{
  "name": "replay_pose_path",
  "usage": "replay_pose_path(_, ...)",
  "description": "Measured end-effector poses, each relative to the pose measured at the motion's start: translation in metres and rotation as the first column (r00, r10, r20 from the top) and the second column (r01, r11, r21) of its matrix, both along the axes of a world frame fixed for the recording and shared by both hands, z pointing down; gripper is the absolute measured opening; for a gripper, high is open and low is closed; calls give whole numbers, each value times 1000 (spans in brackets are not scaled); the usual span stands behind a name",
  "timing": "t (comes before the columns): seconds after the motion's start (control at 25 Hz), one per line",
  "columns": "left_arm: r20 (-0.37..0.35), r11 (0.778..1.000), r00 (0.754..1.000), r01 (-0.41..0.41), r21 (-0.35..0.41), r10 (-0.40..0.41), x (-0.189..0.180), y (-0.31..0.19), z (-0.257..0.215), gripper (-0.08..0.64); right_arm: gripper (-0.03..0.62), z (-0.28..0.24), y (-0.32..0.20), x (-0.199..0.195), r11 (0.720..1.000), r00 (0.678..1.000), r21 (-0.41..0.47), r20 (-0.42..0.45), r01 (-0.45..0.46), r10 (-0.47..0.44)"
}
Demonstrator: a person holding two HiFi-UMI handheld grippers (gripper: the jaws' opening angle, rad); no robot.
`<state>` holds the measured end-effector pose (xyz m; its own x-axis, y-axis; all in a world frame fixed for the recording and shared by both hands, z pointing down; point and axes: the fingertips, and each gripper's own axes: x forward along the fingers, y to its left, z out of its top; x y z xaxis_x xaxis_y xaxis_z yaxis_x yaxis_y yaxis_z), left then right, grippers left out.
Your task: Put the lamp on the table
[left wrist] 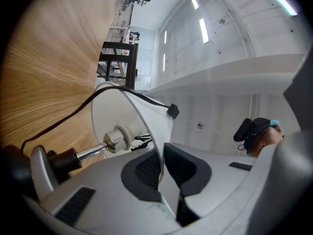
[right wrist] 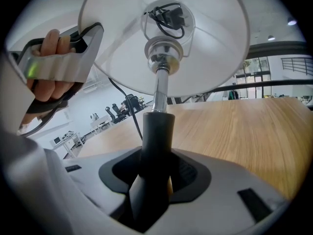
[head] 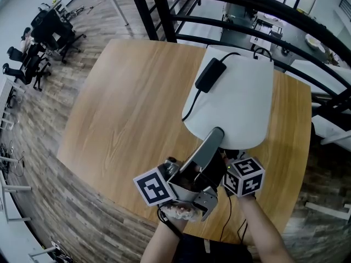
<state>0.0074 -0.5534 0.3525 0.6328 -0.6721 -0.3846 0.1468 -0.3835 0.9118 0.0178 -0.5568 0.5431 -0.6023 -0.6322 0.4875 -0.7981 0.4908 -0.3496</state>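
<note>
Both claws on the lamp (head: 236, 97), held over the right half of the counter (head: 126, 108), shade top facing the head view; base not in view, can't tell if it touches the counter

The left claw (head: 215, 137) is pinched together on the near rim of the shade (right wrist: 205, 43), with the thin white rim squeezed between both pads

The right claw (right wrist: 154, 166) is clamped on the black lower stem (right wrist: 155, 131); a chrome rod (right wrist: 159, 89) runs up from it to the socket (right wrist: 163, 48) inside the shade

A black cord (head: 190, 104) hangs down the shade's left side, and a black block (head: 210, 74) on it lies on top of the shade

A hand (right wrist: 51, 75) grips the left claw's handle

Office chairs (head: 46, 32) stand far left on the floor, black railing (head: 230, 23) beyond the counter's far edge
</note>
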Motion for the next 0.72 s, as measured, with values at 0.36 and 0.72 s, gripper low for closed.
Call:
replay_pose_path(0.36,5,1000,1000,-2,10,2,0,7,0,41,190,0,1,-1,1000,1000,16,0,6,-6)
replay_pose_path(0.72,18,1000,1000,-13,26,12,3,21,-3,44,206,-10,10,4,999,999,41,29,-21,19)
